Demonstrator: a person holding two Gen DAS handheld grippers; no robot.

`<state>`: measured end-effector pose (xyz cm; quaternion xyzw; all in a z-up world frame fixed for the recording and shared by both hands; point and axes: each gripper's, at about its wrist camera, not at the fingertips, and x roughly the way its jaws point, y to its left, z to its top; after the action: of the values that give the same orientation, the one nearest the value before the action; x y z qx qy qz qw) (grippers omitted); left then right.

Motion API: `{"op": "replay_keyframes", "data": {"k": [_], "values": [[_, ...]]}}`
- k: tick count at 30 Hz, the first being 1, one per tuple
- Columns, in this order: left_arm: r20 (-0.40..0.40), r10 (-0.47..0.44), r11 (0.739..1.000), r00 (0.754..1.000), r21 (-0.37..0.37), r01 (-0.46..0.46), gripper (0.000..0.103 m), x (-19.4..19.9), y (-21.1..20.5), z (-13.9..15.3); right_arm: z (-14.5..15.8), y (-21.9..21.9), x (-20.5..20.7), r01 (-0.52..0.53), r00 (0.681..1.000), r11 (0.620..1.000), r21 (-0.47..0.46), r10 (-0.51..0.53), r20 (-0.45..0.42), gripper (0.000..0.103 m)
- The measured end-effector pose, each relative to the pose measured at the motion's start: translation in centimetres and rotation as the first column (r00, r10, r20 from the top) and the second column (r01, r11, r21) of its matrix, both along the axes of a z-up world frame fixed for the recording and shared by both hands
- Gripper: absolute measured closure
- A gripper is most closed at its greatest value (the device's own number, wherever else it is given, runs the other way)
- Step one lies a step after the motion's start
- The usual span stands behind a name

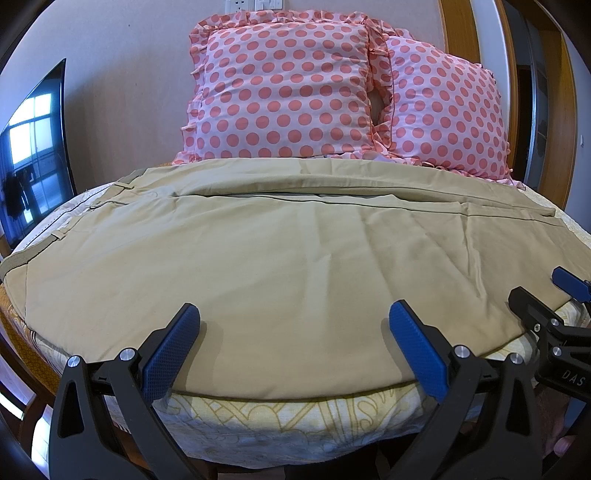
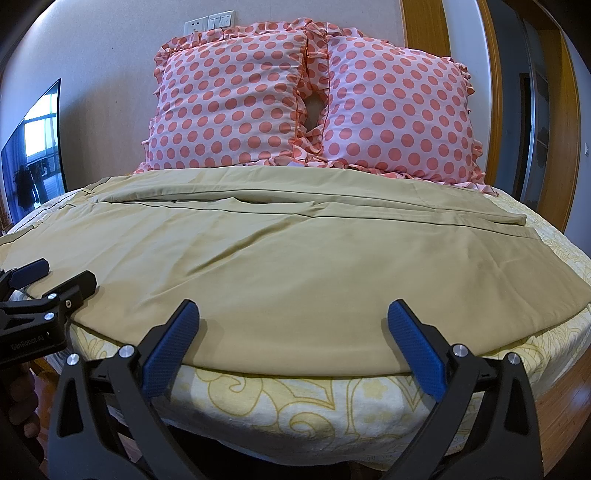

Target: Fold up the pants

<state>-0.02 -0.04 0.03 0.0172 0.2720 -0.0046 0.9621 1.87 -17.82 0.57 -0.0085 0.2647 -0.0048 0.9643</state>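
Beige pants (image 1: 288, 251) lie spread flat across the bed, waistband with belt loops (image 1: 55, 236) at the left, leg hems at the right (image 2: 517, 225). One leg lies behind the other. My left gripper (image 1: 293, 317) is open and empty over the pants' near edge. My right gripper (image 2: 293, 317) is open and empty over the near edge, further right. Each gripper shows in the other's view: the right one at the right edge (image 1: 543, 291), the left one at the left edge (image 2: 62, 277), both open.
Two pink polka-dot pillows (image 1: 288, 88) (image 2: 399, 110) stand against the wall behind the pants. A yellow patterned bedsheet (image 2: 295, 402) covers the mattress and hangs over its near edge. A dark screen (image 1: 33, 147) stands at the left. A wooden door frame (image 2: 424, 26) is at the right.
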Motion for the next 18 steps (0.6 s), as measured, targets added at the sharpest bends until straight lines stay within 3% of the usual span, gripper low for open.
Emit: {"op": "replay_keyframes", "data": {"k": [18], "values": [[-0.008,-0.001,1.000,1.000,-0.001,0.001,0.001,0.1,0.0,0.1,0.1,-0.2,-0.7,-0.019,1.000,1.000,0.003,0.019,0.024,0.002]]}}
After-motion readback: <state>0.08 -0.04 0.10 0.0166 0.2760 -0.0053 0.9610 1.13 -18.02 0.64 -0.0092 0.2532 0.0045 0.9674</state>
